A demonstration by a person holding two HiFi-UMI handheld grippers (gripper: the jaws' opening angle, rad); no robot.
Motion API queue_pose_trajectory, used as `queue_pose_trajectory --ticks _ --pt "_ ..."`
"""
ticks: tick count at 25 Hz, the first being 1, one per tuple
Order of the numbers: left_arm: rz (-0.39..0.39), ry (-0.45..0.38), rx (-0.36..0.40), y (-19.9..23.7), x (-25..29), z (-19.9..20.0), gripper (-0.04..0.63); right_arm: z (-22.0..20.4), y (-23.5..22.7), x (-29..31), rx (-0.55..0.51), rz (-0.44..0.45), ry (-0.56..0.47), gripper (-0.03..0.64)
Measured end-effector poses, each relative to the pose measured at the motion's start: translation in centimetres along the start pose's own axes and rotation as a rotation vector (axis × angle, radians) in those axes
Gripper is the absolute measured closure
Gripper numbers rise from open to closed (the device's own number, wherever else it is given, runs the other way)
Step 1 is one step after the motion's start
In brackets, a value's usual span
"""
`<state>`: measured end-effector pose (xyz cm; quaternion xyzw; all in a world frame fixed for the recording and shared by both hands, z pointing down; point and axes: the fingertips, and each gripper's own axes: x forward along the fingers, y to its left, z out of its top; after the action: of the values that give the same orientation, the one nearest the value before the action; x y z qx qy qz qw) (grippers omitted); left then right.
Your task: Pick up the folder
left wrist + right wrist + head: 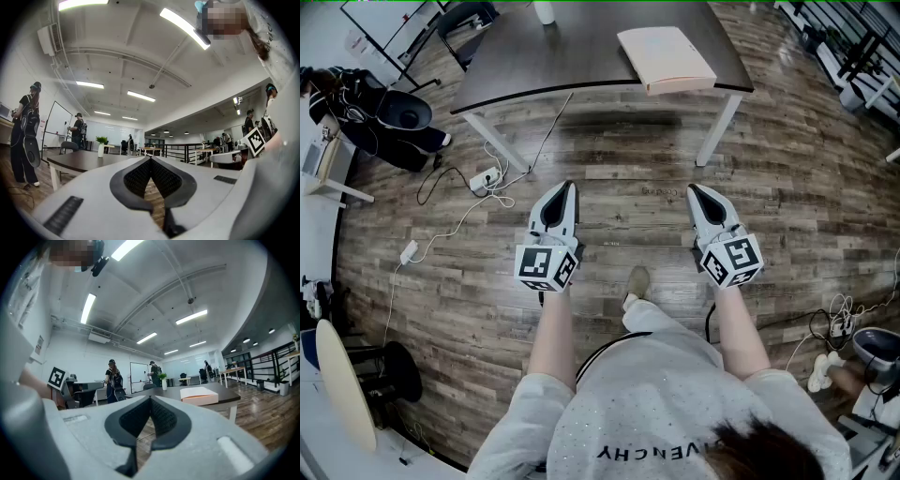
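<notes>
The left hand-held gripper is hovering level over the wooden floor, and its own view is showing its jaws pressing together at the tips with nothing between them. It is pointing toward the dark bench, staying well short of it. On the bench's far edge, a white pot with a plant is standing upright. Further right, the folder is lying flat near the bench's front right corner, its front edge reaching the bench's rim, and neither hand-held gripper is touching it. The right hand-held gripper is hovering beside the left one at about the same height, apart from it, also pointing at the bench. Its jaws are likewise closing tip to tip on nothing, with the folder showing beyond them in its view.
</notes>
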<state>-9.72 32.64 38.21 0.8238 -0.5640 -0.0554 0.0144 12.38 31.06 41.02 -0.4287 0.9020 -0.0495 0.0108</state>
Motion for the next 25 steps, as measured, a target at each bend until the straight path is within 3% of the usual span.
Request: queue_pose_trajectory --ticks 14,25 --pt "-0.015 0.027 -0.028 6.9 12.2 -1.6 0.598 -0.1 -6.8 11.8 0.028 -0.022 0.022 0.620" --pt "-0.048 0.018 -0.051 8.9 20.3 -3.0 0.598 -0.4 -11.2 17.0 0.036 -0.032 0.025 0.620"
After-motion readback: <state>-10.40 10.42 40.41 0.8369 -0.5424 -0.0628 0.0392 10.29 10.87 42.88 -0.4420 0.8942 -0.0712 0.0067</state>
